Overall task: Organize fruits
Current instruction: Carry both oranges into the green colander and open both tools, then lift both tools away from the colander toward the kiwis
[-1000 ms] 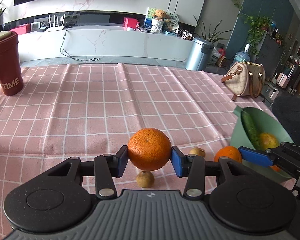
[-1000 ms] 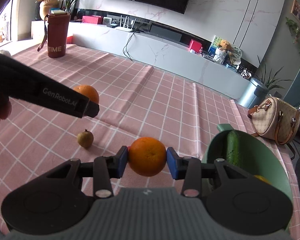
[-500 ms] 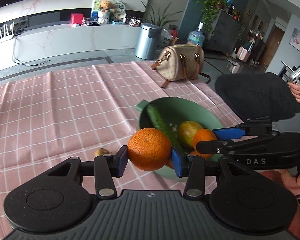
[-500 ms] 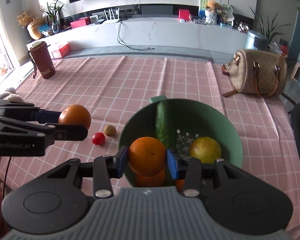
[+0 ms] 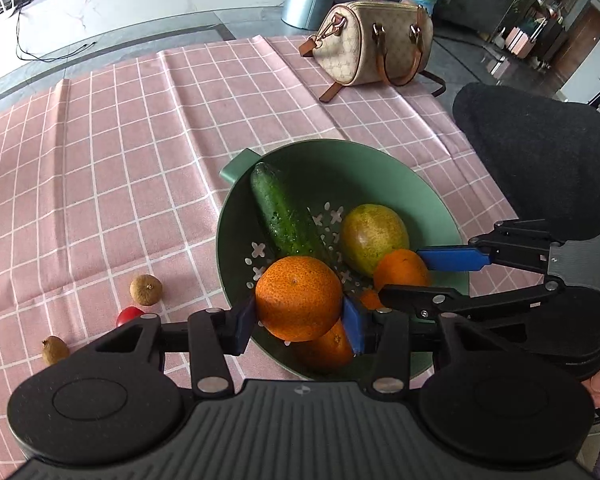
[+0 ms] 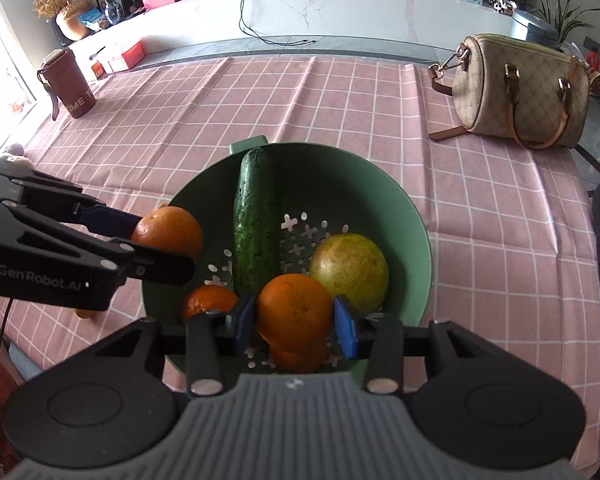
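A green colander (image 5: 440,216) on the pink checked cloth holds a cucumber (image 5: 284,212), a yellow-green fruit (image 5: 374,238) and loose oranges (image 6: 208,304). My left gripper (image 5: 299,320) is shut on a large orange (image 5: 299,292) above the colander's near left side. My right gripper (image 6: 294,322) is shut on a smaller orange (image 6: 294,304) over the colander's near part. In the right wrist view the left gripper (image 6: 156,244) comes in from the left with its orange (image 6: 168,232) at the colander rim (image 6: 400,208). In the left wrist view the right gripper (image 5: 412,276) reaches in from the right.
Two small brown fruits (image 5: 146,289) (image 5: 54,350) and a red tomato (image 5: 128,315) lie on the cloth left of the colander. A beige handbag (image 6: 520,88) stands at the far right. A maroon bottle (image 6: 68,84) stands far left. A dark chair back (image 5: 540,160) borders the table's right side.
Both grippers have carried their oranges from over the open cloth to above the colander and tipped downward. Both grips stay the same.
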A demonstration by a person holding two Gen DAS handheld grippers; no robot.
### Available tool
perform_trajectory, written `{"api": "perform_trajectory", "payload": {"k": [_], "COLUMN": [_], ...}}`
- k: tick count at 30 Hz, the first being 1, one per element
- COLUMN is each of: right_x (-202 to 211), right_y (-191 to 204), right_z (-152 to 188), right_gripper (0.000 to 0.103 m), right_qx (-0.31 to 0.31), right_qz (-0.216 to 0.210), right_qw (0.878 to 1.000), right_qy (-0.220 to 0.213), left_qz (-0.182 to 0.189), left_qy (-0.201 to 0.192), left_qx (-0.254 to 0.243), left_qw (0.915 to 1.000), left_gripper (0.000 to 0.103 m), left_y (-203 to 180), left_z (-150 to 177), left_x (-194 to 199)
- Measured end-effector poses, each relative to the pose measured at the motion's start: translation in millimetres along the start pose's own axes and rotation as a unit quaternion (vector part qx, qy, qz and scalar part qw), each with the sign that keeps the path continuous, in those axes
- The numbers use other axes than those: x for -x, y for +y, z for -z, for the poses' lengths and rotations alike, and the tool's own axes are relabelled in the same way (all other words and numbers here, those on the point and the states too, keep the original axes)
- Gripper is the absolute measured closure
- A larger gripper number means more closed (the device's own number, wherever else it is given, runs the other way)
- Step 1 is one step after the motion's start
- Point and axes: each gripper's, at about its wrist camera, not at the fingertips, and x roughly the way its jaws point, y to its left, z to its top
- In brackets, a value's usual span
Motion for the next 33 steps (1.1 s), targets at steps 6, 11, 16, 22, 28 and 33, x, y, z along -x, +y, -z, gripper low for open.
{"api": "perform_trajectory", "payload": {"k": [6,11,16,22,28,33], "right_x": [-18.2,-24.0,-23.7,-21.7,-8.0,14.6], "right_y": [-3.6,-9.5,-13.2,-12.0,-2.1,12.0], "right_z": [-5.0,-3.6,-1.8,-2.0,-5.0,-5.1], "right_gripper": [0.064,0.063,0.062,0.055,0.049,0.048], "right_qx": [-0.006,-0.015,-0.023,-0.021,-0.009,-0.012], "right_qz": [-0.024,-0.034,-0.048,-0.052,-0.040,-0.036], "right_qw": [1.000,0.999,0.998,0.998,0.999,0.999], "right_qy": [0.014,0.019,0.017,0.020,0.006,-0.019], "left_qz": [-0.018,-0.008,0.025,0.029,0.032,0.027], "left_qy": [0.033,0.044,0.043,0.035,0.006,-0.046], "left_qx": [-0.004,0.001,0.032,0.031,0.019,0.004], "left_qw": [0.9993,0.9990,0.9982,0.9985,0.9993,0.9986], "left_gripper": [0.051,0.051,0.048,0.041,0.035,0.035], "left_y": [-4.5,-0.6,10.6,10.6,7.3,9.3], "left_z": [-7.5,-10.0,-6.8,-7.2,-7.5,-1.1], "left_x": [-9.8,-17.0,-22.0,-17.7,6.0,45.2]}}
